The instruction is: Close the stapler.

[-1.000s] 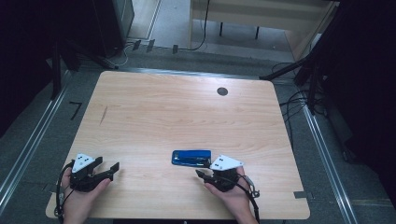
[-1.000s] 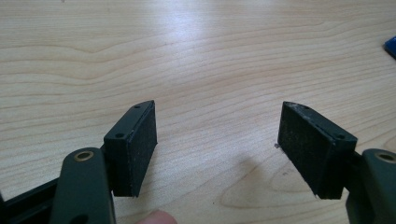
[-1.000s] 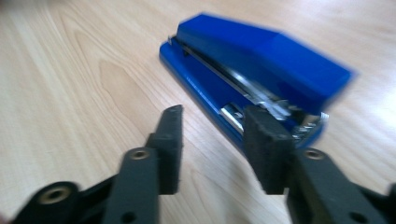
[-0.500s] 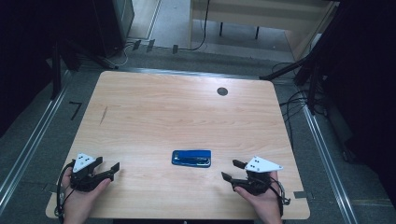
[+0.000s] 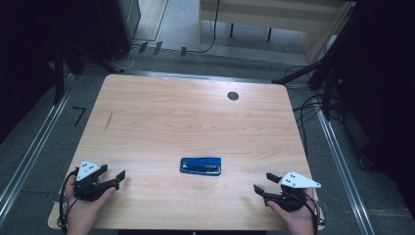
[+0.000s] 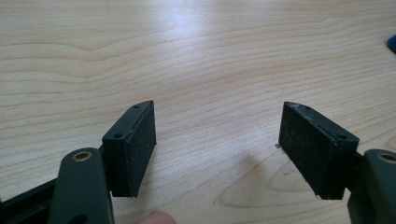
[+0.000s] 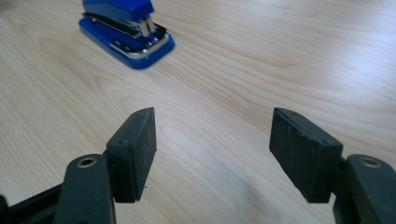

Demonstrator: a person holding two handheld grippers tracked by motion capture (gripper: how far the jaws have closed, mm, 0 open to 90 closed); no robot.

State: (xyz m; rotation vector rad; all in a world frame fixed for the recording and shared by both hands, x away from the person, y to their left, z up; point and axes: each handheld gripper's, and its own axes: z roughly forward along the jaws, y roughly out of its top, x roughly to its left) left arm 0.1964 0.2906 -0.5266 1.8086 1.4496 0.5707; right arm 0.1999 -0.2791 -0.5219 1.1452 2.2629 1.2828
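Blue stapler (image 5: pixel 200 166) sits alone mid-table; left gripper (image 5: pixel 115 177) and right gripper (image 5: pixel 260 183) flank it, jaws apart, probably parked ready.

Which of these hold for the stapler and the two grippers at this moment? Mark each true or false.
1. The blue stapler lies on the table between the two grippers. True.
2. The right gripper is shut on the stapler. False: its jaws stand open, apart from the stapler.
3. The left gripper is open with nothing between its jaws. True.
4. The stapler stands upright on end. False: it lies flat on its base.
5. A dark round spot sits near the table's far edge. True.
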